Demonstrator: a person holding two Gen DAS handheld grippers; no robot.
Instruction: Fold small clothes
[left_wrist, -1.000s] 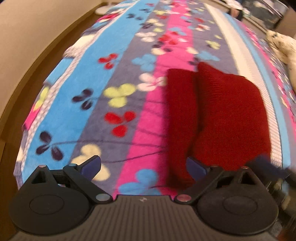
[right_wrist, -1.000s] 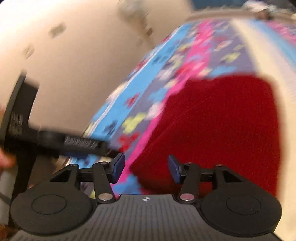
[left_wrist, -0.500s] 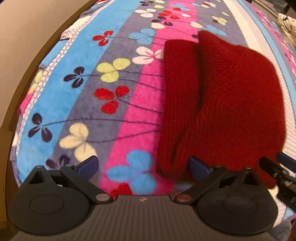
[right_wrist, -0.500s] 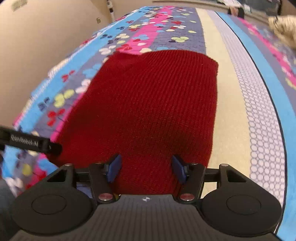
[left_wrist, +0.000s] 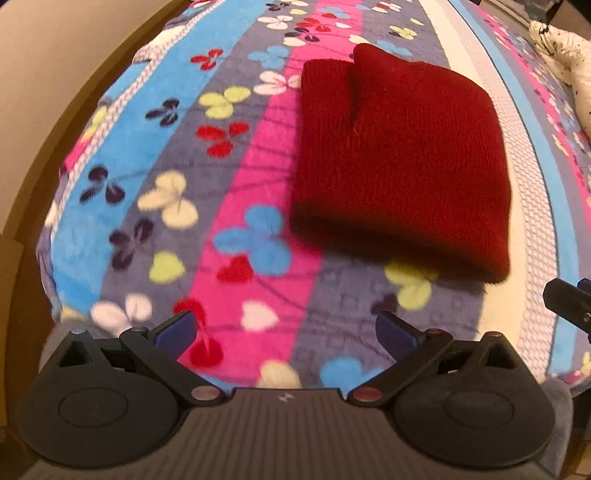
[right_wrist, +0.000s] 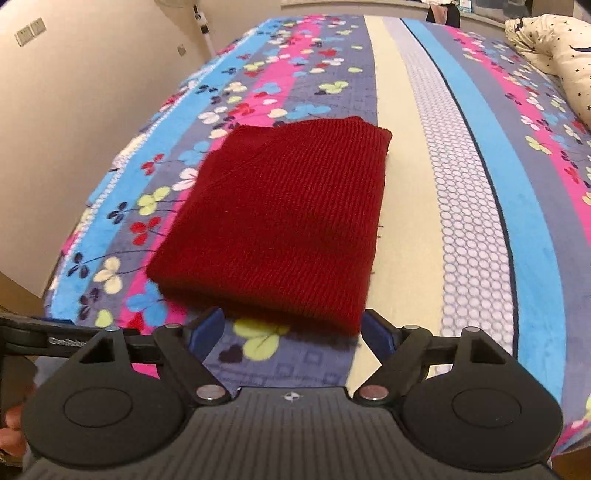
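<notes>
Folded sweater (right_wrist: 280, 221) on blanket (right_wrist: 476, 229) — pillow (right_wrist: 557, 55) far right

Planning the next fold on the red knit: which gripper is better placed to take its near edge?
Right, probably. The right gripper, jaws opening and empty, sits at the red knit's near edge. The left gripper hangs open, short of it.

The near fold of the red knit (left_wrist: 399, 155) is smeared in the left wrist view, as are the blanket's (left_wrist: 258, 288) flowers just before it. The other gripper (left_wrist: 570, 301) is cut off by the right edge there (only a dark tip shows), so its jaws cannot be read from that side. A white quilt (right_wrist: 554, 48) runs off the far right corner. Wall sockets (right_wrist: 27, 31) are too small to make out.
</notes>
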